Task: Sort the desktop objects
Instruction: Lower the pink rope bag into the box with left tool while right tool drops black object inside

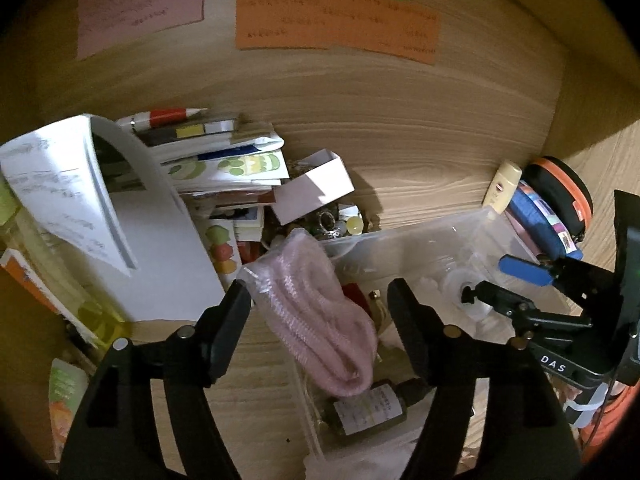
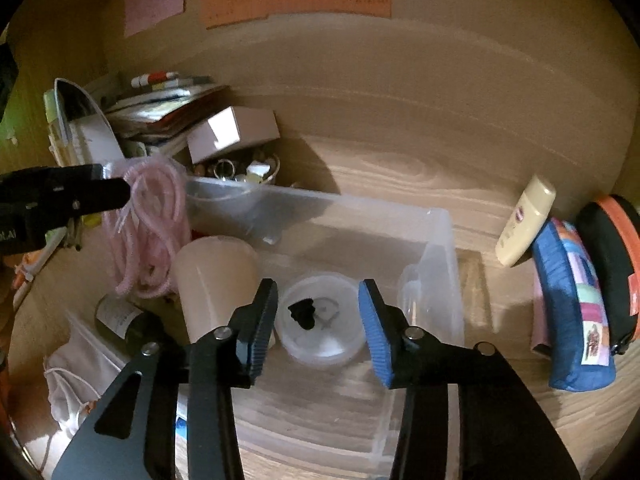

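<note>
Releasing looks like the step in hand: left gripper [image 1: 320,304] stands spread, w/ the bagged pink cord [image 1: 320,320] hanging between its fingers. Left finger's tip sits right at the bag's top corner; can't tell if it touches. Right finger is clear of it. In the right wrist view that same gripper [image 2: 116,194] reaches in from the left edge, its tip at the top of the cord [image 2: 150,232].

Right gripper [image 2: 318,320] is also spread, nothing pinched. The small round tub [image 2: 322,324], w/ a dark bit inside, lies on the bin floor below the gap, untouched by the pads.

Landmark = clear plastic bin [image 2: 436,248]. The cord hangs over its left wall, lower end down by the dark bottle [image 2: 124,320] at the bin's near-left corner. The tub sits near the bin's middle, a frosted cup [image 2: 216,276] just left of it.

Cord's long axis runs top-left to bottom-right in the left wrist view, steeply tilted, loops bunched at the low end.

Next move, my guess: lift the left gripper clear w/o snagging the bag, then pick the next loose item from the pile beyond the bin's far-left corner. The bag may slump outside the wall.
</note>
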A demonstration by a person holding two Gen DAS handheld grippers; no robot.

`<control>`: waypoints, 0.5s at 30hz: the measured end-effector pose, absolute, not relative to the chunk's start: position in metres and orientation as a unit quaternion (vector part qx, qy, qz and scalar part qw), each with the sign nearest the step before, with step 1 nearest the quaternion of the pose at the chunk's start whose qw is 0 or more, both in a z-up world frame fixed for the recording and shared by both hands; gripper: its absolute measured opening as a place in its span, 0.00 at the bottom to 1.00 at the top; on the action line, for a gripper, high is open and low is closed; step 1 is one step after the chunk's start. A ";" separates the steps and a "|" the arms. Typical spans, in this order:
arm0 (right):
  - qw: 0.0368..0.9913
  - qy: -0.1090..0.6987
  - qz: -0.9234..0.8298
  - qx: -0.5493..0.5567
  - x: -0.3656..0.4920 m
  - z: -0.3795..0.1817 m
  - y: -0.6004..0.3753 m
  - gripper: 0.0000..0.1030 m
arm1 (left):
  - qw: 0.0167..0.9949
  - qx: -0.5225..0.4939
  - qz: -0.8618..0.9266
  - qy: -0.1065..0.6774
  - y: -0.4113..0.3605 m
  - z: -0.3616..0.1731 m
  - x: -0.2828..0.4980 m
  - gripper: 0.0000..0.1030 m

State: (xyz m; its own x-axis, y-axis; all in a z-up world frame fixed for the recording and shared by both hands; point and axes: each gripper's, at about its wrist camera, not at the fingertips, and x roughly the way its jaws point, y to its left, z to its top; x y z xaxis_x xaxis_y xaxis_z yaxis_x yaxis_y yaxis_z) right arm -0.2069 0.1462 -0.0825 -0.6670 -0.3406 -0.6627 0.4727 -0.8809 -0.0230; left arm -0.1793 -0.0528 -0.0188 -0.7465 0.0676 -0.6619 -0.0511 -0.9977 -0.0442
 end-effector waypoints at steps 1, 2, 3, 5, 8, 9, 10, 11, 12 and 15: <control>0.222 0.097 -0.909 0.338 -0.206 -0.081 0.146 0.45 | 0.030 -0.353 0.935 -0.010 -0.051 -0.018 -0.178 0.70; 0.220 0.098 -0.911 0.334 -0.205 -0.080 0.146 0.53 | 0.027 -0.351 0.936 -0.009 -0.051 -0.016 -0.177 0.71; 0.214 0.101 -0.915 0.327 -0.203 -0.078 0.146 0.60 | 0.024 -0.348 0.937 -0.006 -0.049 -0.014 -0.175 0.72; 0.202 0.108 -0.923 0.311 -0.198 -0.073 0.146 0.71 | 0.019 -0.343 0.939 0.000 -0.048 -0.010 -0.170 0.74; 0.193 0.109 -0.930 0.292 -0.192 -0.065 0.148 0.80 | 0.009 -0.334 0.943 0.008 -0.046 -0.004 -0.163 0.76; 0.191 0.109 -0.933 0.285 -0.190 -0.061 0.149 0.80 | 0.006 -0.331 0.943 0.010 -0.047 -0.002 -0.160 0.77; 0.190 0.108 -0.935 0.279 -0.187 -0.057 0.150 0.81 | 0.002 -0.327 0.945 0.011 -0.048 0.001 -0.156 0.78; 0.190 0.108 -0.936 0.274 -0.185 -0.054 0.151 0.81 | -0.001 -0.324 0.946 0.012 -0.048 0.002 -0.153 0.79; 0.188 0.109 -0.938 0.269 -0.182 -0.051 0.152 0.82 | -0.002 -0.320 0.947 0.012 -0.050 0.006 -0.147 0.80; 0.182 0.109 -0.944 0.252 -0.173 -0.042 0.154 0.90 | -0.002 -0.309 0.951 0.014 -0.047 0.011 -0.139 0.82</control>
State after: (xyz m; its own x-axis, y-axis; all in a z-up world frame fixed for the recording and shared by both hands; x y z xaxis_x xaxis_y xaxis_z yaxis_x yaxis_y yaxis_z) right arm -0.1729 0.1544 -0.0416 -0.8068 -0.2885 -0.5156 0.3982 -0.9102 -0.1137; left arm -0.1387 -0.0473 0.0106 -0.8085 -0.0125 -0.5883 -0.0051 -0.9996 0.0282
